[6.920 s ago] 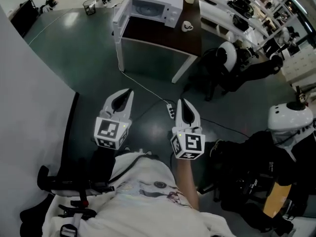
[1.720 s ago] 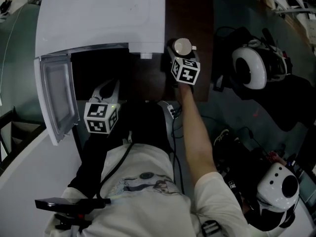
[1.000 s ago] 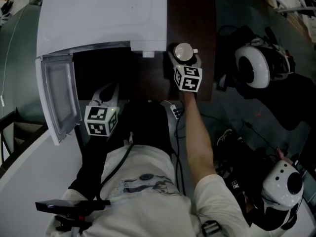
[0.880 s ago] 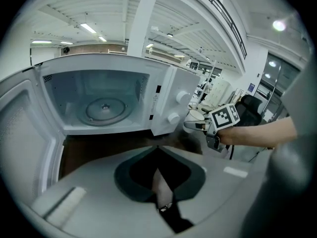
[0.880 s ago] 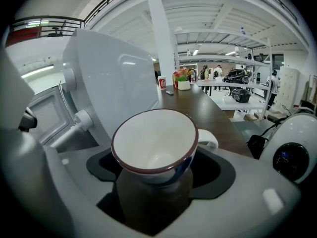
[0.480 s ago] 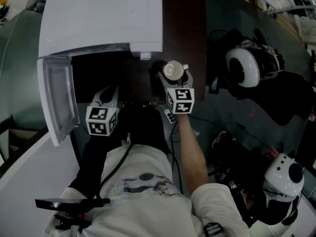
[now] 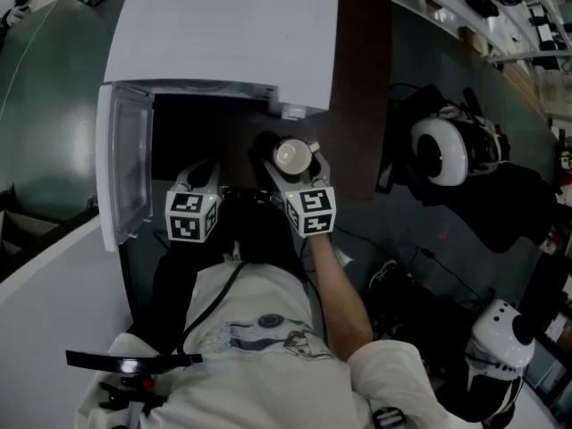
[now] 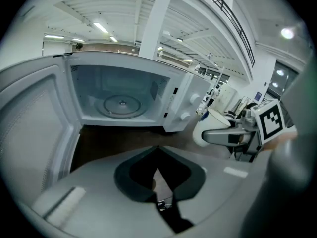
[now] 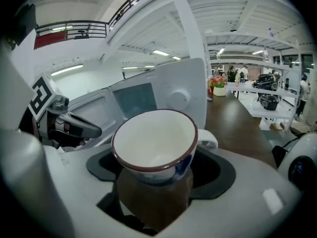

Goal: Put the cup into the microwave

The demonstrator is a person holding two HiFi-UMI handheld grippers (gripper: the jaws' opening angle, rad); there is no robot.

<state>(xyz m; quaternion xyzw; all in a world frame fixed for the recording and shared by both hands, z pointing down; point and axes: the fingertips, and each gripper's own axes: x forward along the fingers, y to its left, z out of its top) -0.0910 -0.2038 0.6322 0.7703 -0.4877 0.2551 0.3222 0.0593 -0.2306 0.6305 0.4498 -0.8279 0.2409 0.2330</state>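
Note:
A white cup [image 7: 291,156] with a dark red rim and blue print hangs upright and empty above the dark table [image 7: 359,96], just in front of the right side of the microwave's opening. My right gripper [image 7: 292,166] is shut on the cup [image 9: 154,142], its handle pointing right. The white microwave [image 7: 223,34] has its door [image 7: 123,168] swung open to the left, showing the glass turntable [image 8: 120,105]. My left gripper [image 7: 202,173] waits shut and empty before the opening, left of the cup [image 8: 214,127].
The microwave's control panel with knobs [image 8: 184,114] stands right of the cavity. On the floor to the right lie a white helmet [image 7: 444,150], dark bags and cables. A second white helmet [image 7: 496,356] sits lower right. A pale wall [image 7: 45,329] runs along the left.
The right gripper has taken the cup from beside the microwave's right side, lifted it and carried it left, towards the open cavity. The left gripper has hardly moved.

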